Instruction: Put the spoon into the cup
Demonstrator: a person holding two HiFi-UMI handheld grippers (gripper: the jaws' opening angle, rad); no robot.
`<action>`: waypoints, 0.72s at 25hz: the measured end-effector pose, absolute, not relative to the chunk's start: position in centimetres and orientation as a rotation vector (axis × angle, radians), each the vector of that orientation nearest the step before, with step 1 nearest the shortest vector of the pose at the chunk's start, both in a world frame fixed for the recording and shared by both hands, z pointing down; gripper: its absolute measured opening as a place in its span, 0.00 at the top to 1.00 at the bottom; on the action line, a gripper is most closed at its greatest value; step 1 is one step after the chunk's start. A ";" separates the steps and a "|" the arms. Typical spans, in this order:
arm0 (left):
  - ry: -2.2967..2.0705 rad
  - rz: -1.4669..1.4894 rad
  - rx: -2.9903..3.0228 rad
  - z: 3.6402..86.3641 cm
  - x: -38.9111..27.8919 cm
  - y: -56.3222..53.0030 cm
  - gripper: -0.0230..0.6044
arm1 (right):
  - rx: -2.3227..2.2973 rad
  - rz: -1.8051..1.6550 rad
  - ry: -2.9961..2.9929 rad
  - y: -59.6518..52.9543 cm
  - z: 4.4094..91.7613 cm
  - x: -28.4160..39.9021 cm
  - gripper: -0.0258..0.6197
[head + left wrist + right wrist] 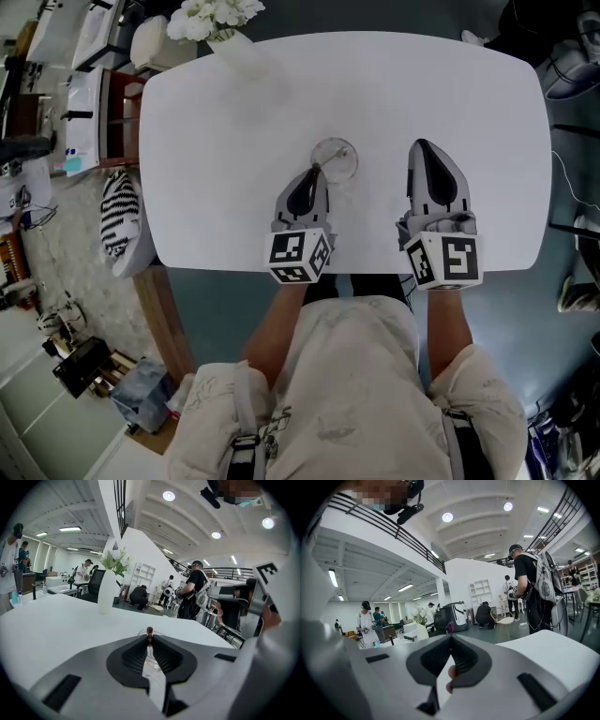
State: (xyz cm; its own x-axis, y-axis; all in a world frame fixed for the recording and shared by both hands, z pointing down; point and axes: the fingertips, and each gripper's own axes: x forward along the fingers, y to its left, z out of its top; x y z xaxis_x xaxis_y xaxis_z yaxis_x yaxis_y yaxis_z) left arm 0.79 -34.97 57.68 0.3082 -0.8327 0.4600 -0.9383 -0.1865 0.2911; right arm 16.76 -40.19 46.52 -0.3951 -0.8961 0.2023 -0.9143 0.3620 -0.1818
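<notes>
A clear glass cup stands mid-table on the white table. My left gripper reaches to the cup's near rim. In the left gripper view its jaws are nearly together, pinching a slim spoon whose brown end pokes out at the tips. The cup's faint rim shows just beyond; the rest of the spoon is hidden. My right gripper rests to the right of the cup, apart from it. Its jaws meet at the tips with nothing in them.
A white vase of flowers stands at the table's far left corner. A chair with a striped cushion sits off the table's left side. Several people stand in the room beyond the table.
</notes>
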 end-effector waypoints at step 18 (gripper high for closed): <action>-1.577 0.332 2.042 58.9 -0.4 -35.3 0.88 | 1.674 0.422 -2.524 -40.1 47.0 15.7 0.98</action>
State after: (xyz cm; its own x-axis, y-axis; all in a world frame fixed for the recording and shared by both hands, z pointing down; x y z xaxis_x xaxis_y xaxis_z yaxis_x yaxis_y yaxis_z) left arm -0.35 -35.29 58.88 0.2872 -0.8184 0.4977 -0.9496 -0.1751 0.2601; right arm 15.69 -40.08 47.02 -0.3983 -0.8905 0.2200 -0.9136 0.3638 -0.1817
